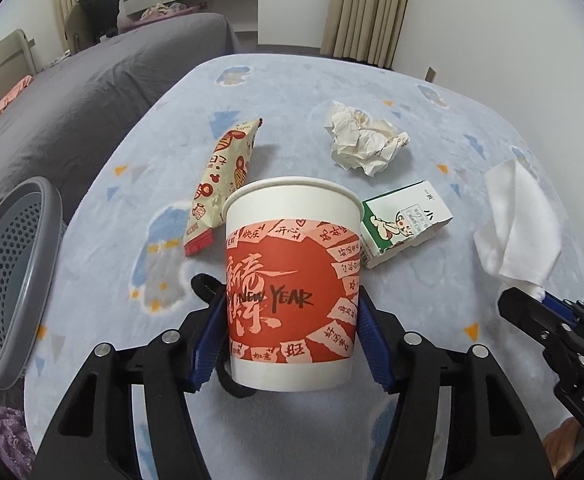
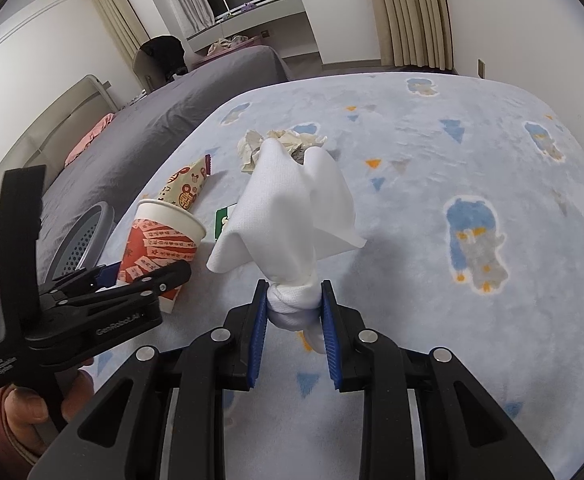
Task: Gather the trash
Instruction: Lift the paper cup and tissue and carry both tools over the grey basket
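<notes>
Left gripper (image 1: 294, 320): clamped on paper cup (image 1: 292, 280), upright
Right gripper (image 2: 294, 312): pinching white napkin (image 2: 287, 208)
Grey basket (image 1: 15, 280): off left of the cup, so left tongs are closer

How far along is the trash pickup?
Done: nothing visibly in the grey basket yet; its inside is only partly in view.
In hand: left gripper shut on the paper cup; right gripper shut on the white tissue.
Left on the blanket: snack wrapper, crumpled paper, milk carton.
</notes>
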`<state>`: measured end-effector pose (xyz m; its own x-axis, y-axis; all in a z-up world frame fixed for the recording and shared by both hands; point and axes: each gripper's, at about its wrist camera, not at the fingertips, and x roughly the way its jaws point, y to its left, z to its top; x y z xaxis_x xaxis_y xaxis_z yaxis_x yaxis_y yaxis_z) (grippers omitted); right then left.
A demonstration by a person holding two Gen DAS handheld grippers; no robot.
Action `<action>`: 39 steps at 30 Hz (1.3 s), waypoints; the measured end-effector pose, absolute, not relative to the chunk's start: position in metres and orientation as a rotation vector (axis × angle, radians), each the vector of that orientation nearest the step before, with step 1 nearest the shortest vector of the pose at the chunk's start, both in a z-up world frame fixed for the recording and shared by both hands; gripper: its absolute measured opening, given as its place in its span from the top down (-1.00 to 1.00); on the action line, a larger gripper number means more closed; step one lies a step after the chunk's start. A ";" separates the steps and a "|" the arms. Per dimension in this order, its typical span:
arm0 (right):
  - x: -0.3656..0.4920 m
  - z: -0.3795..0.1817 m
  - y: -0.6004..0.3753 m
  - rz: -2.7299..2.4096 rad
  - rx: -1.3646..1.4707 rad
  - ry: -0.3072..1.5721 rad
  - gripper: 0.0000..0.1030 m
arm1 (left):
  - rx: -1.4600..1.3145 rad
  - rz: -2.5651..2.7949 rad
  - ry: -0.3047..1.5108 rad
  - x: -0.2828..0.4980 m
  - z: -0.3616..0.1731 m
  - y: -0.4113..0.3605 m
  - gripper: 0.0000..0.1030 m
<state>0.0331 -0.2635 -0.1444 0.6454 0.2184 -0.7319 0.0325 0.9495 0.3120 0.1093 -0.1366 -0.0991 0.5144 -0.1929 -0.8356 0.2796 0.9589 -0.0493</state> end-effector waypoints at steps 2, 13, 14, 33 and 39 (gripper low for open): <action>0.033 -0.144 -0.262 0.107 0.304 0.865 0.51 | 0.087 -0.292 0.977 0.105 -0.092 -0.133 -0.15; 0.022 -0.136 -0.229 0.091 0.254 0.853 0.51 | 0.056 -0.324 0.860 0.077 -0.038 -0.088 -0.14; 0.020 -0.136 -0.226 0.093 0.258 0.853 0.51 | 0.058 -0.319 0.851 0.075 -0.035 -0.081 -0.14; 0.067 -0.115 -0.077 0.252 0.182 0.853 0.51 | 0.019 -0.122 0.805 0.095 -0.037 0.074 -0.14; 0.099 -0.111 -0.024 0.328 0.149 0.856 0.51 | 0.010 -0.063 0.805 0.109 -0.041 0.116 -0.14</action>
